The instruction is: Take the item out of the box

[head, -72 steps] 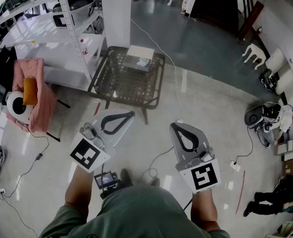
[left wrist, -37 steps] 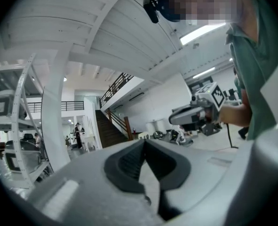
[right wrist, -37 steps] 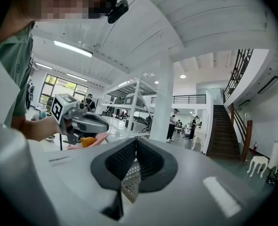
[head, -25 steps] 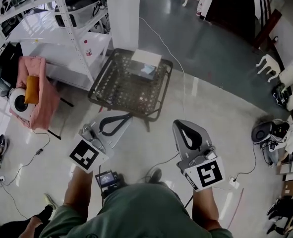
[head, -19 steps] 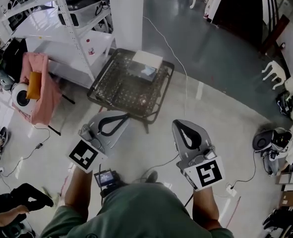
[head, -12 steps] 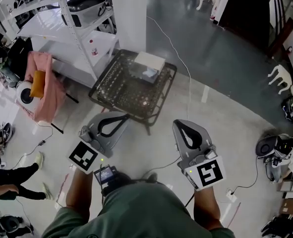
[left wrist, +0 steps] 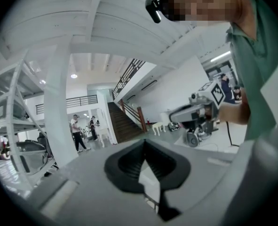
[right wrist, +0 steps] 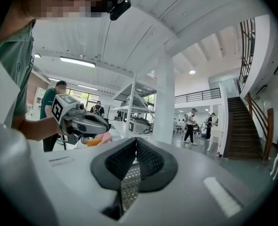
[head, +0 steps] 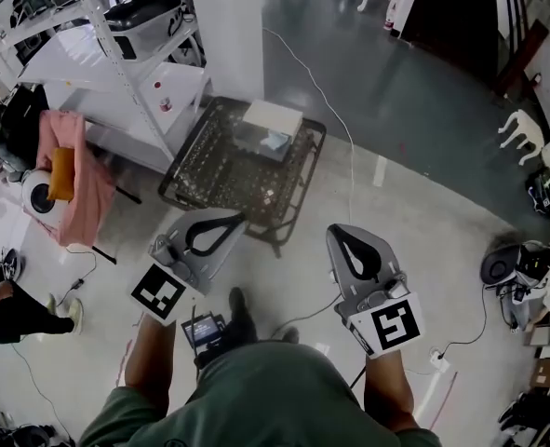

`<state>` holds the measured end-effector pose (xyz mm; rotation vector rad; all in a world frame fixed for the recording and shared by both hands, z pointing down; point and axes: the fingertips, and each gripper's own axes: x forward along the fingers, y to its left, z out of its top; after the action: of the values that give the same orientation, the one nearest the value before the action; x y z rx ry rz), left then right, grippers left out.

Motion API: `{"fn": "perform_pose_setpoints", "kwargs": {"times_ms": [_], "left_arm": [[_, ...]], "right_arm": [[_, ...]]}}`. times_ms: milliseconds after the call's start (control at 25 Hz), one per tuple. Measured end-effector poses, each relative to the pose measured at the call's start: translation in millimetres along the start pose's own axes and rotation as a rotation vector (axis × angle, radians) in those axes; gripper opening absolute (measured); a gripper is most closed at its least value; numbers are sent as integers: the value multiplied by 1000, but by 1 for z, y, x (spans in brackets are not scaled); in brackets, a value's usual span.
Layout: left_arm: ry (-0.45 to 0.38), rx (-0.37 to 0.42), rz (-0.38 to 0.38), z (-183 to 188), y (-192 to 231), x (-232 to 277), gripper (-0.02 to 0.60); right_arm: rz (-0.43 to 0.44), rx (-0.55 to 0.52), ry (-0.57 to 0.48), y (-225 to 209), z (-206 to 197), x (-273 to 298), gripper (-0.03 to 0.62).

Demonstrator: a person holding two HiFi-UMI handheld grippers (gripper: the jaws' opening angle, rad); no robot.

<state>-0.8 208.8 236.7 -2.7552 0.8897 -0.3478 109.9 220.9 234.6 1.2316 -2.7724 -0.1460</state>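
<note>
Ahead on the floor stands one dark metal-mesh tabletop (head: pixel 221 170). It bears one white box (head: pixel 273 116) at its far edge, with one pale blue item (head: pixel 275 142) showing at the box's near side. Two tongs are held level: left tongs (head: pixel 241 216) and right tongs (head: pixel 341 231), each pinched fully together on nothing, well apart from the box. Both were closed like this half a second ago; a bystander's dark-trousered legs (head: pixel 16 311) have shifted along the left edge.

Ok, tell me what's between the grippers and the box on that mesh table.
Nothing visible. Between the left gripper, the right gripper and the box lie only floor and the near stretch of the mesh table; the box sits at its far edge. Both grippers are shut, holding nothing.
</note>
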Motion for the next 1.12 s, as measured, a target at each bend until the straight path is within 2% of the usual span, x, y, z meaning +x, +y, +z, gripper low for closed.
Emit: {"fn": "perform_pose_setpoints", "kwargs": {"times_ms": [320, 720, 960, 1120], "left_arm": [[-48, -3, -96, -15, 84, 15, 2], [-101, -4, -167, -41, 186, 14, 2], [-119, -21, -170, -55, 223, 16, 2], [-108, -32, -155, -67, 237, 28, 2]], "right_arm": [[-99, -1, 31, -16, 9, 76, 6], [-165, -14, 59, -15, 19, 179, 6], [-162, -27, 79, -15, 21, 217, 6], [-143, -26, 85, -31, 13, 236, 6]]}}
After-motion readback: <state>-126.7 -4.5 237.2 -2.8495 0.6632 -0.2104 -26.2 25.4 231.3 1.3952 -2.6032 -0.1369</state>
